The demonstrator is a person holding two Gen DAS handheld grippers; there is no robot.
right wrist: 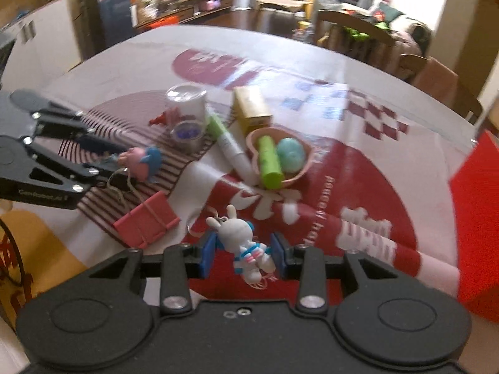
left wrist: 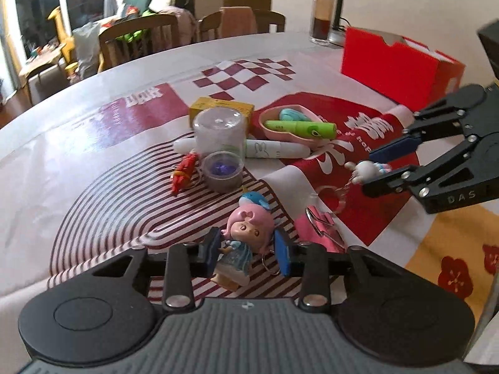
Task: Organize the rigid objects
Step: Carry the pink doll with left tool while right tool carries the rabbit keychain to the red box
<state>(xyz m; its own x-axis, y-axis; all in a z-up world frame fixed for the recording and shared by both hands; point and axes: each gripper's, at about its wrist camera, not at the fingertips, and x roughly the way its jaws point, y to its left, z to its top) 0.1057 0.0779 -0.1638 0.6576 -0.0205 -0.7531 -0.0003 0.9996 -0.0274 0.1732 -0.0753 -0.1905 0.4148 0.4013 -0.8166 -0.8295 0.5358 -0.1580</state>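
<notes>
The left gripper [left wrist: 246,251] is pinching a pink-haired doll keychain [left wrist: 241,240] just in front of the pink binder clip [left wrist: 318,227]. The right gripper [right wrist: 244,254] is gripping a white rabbit keychain [right wrist: 244,243] right of that clip, its ring dangling. Behind the clip, a pink dish [left wrist: 274,131] is holding a green tube [left wrist: 301,127].

Pink-haired doll keychain [left wrist: 241,240] and white rabbit keychain [right wrist: 246,243], each between blue pads.

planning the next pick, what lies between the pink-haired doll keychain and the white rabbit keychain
A pink binder clip lies between the pink-haired doll keychain and the white rabbit keychain, clearest in the right wrist view.
</notes>
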